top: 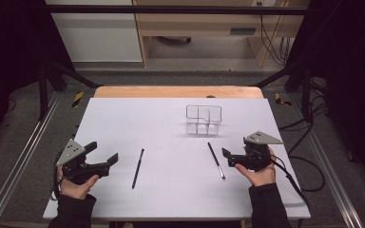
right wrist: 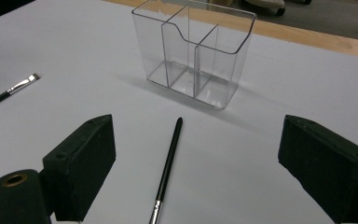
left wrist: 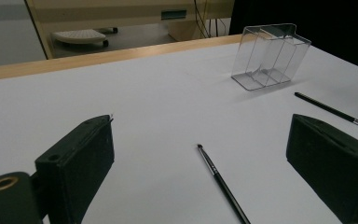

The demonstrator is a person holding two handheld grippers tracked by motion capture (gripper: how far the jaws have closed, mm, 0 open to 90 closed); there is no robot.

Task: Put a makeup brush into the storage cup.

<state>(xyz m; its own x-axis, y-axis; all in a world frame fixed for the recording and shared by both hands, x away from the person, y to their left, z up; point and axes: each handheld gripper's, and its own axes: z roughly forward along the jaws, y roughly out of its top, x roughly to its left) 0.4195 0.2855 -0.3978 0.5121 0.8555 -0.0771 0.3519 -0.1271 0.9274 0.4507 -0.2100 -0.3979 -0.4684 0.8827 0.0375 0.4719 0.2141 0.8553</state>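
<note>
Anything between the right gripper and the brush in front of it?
Nothing visible. The right gripper is open, and only bare white table cover lies between its fingers and the right makeup brush. The clear organizer stands beyond the brush.

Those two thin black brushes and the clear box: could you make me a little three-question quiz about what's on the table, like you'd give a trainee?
1. True or false: the left gripper holds a brush.
2. Which brush lies nearer the clear organizer?
A. the left brush
B. the right brush
3. Fill in: the organizer stands upright on the white table and its compartments hold ____.

Key
1. False: its jaws stand apart, with the left brush lying on the table beyond them.
2. B.
3. Nothing. The right gripper is open too, with the right brush lying between its jaws in the right gripper view.
</note>
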